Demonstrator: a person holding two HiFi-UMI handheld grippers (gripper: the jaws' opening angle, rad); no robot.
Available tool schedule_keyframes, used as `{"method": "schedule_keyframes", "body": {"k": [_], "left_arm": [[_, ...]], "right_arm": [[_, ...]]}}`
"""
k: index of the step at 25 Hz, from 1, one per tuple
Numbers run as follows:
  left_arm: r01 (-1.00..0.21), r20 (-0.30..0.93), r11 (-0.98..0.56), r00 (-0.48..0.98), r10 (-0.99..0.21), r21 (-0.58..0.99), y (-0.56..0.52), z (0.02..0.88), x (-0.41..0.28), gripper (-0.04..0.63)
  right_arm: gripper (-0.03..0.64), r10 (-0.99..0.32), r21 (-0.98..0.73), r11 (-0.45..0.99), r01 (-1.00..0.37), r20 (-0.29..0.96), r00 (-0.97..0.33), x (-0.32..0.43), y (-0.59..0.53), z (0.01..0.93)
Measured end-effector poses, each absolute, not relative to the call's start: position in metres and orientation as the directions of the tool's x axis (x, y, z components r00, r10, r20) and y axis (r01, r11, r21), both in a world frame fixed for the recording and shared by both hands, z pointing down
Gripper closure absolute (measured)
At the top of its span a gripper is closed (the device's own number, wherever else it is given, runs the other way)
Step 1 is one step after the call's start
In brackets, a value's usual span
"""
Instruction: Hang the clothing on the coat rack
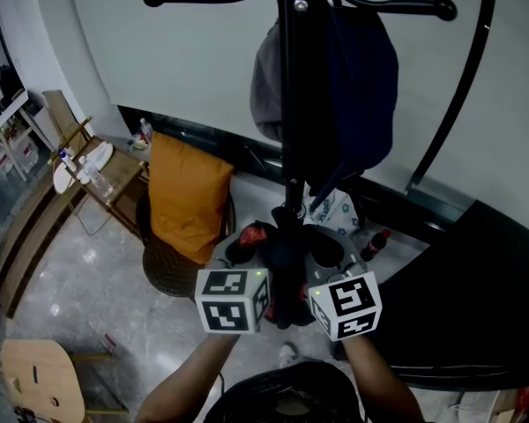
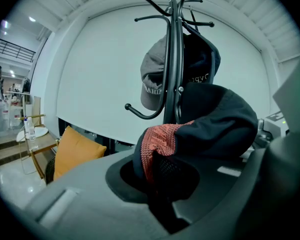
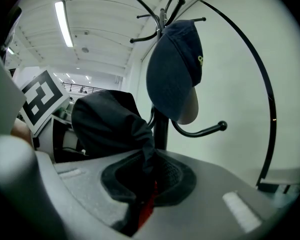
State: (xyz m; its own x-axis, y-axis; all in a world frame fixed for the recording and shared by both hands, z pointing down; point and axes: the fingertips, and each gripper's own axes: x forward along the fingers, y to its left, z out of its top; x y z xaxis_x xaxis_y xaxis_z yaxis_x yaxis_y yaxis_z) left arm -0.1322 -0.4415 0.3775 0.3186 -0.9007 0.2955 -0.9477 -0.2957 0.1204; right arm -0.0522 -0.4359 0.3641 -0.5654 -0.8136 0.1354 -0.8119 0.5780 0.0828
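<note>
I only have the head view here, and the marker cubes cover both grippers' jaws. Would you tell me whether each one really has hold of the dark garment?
Observer: Yes for the left gripper. Its own view shows the jaws closed on the dark garment, right at a red knit trim.
Operator: Thank you. And the right one?
Observer: The right gripper is shut on it too, with dark fabric pinched between its jaws.
Operator: Is a lower hook free?
Observer: The right gripper view shows a bare ball-tipped hook curving out just below the navy cap.
</note>
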Motion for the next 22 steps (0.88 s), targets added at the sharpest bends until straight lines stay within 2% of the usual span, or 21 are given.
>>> {"method": "schedule_keyframes", "body": {"k": [22], "left_arm": [[-0.944, 0.321, -0.309, 0.329, -0.888, 0.112, -0.445, 0.392, -0.127, 0.575]], "right_arm": [[0.591, -0.798, 0.052, 0.596, -0.802, 0.153, -0.583, -0.06, -0.441, 0.382]]}}
